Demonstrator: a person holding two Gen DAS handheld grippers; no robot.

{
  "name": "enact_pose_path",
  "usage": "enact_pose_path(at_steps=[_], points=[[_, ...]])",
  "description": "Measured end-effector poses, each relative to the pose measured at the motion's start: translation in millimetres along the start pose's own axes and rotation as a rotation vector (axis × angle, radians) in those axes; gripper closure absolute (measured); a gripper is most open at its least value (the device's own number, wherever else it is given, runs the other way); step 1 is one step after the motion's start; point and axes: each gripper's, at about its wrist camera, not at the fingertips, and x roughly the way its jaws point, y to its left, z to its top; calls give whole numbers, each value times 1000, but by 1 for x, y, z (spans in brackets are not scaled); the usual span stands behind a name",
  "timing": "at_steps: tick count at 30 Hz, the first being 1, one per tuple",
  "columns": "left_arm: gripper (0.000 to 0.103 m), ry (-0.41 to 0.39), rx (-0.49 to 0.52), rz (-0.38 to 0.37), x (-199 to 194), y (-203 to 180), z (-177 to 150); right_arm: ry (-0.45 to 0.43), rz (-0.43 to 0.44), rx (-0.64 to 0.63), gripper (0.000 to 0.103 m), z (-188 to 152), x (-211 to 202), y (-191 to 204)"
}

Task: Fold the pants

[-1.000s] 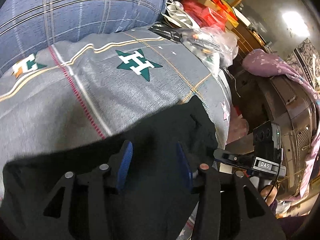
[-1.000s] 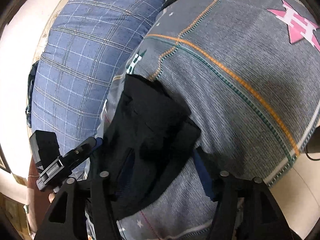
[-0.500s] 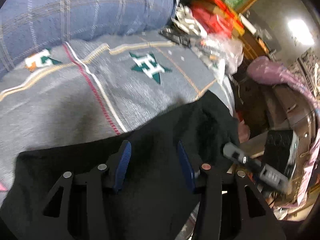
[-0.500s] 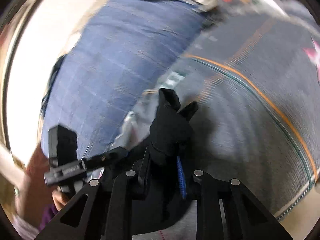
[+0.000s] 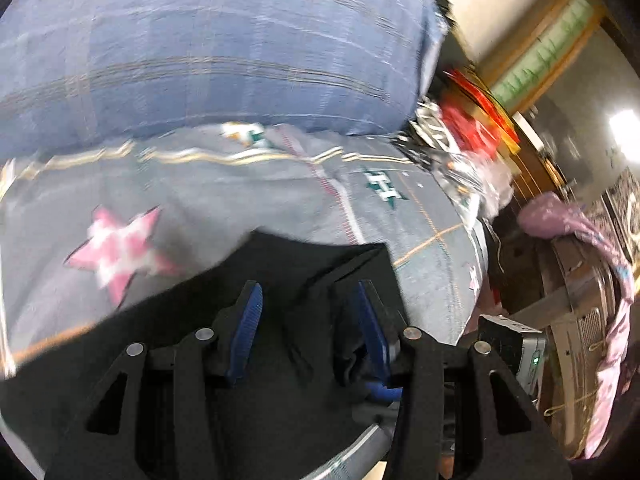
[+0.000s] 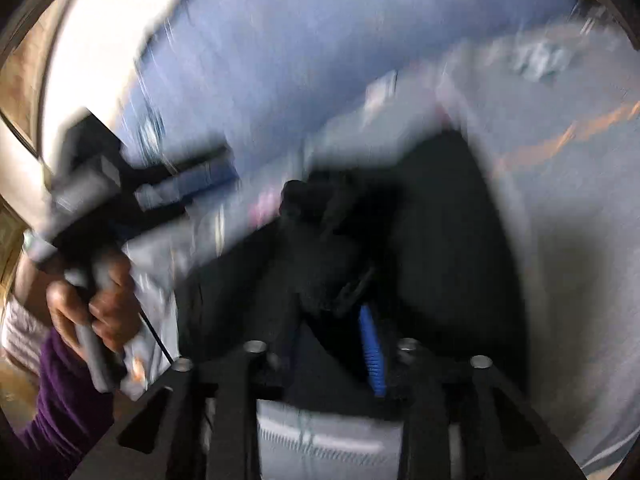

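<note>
The black pants (image 5: 280, 264) lie on the grey star-print bedcover (image 5: 248, 200) below the blue plaid pillow (image 5: 200, 48), with one bunched end raised between the right gripper (image 6: 332, 320) fingers — probably so that end can be carried over the rest to make a fold. Its jaws are opening, yet the dark wad sits against the blue pad (image 6: 370, 344); the left gripper (image 5: 308, 312) points down with black cloth between its half-spread fingers, though whether they pinch it I cannot tell. In the right wrist view, the person's hand (image 6: 96, 300) — purple-sleeved — clasps that left gripper's handle, angled downward toward the bedcover.
</note>
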Motion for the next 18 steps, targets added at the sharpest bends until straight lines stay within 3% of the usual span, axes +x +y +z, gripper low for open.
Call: enact_pose_path(at_steps=[2, 3, 5, 8, 10, 12, 16, 18], points=[[56, 10, -21, 6, -4, 9, -9, 27, 137, -32, 60, 0, -8, 6], [56, 8, -23, 7, -6, 10, -13, -16, 179, -43, 55, 2, -20, 7], [56, -3, -15, 0, -10, 7, -21, -136, 174, -29, 41, 3, -43, -2], [56, -19, 27, -32, -8, -14, -33, -276, 158, 76, 40, 12, -68, -30], [56, -19, 67, -51, -2, -32, -47, -322, 129, 116, 46, 13, -74, -41], [56, -19, 113, -39, 5, -46, -59, -339, 66, 130, 66, 21, -76, -47], [56, -2, 162, 14, 30, -61, -74, -324, 4, 157, 74, 45, -65, -55], [56, 39, 157, 107, 44, -57, -82, -314, -43, 154, 74, 57, -54, -57]])
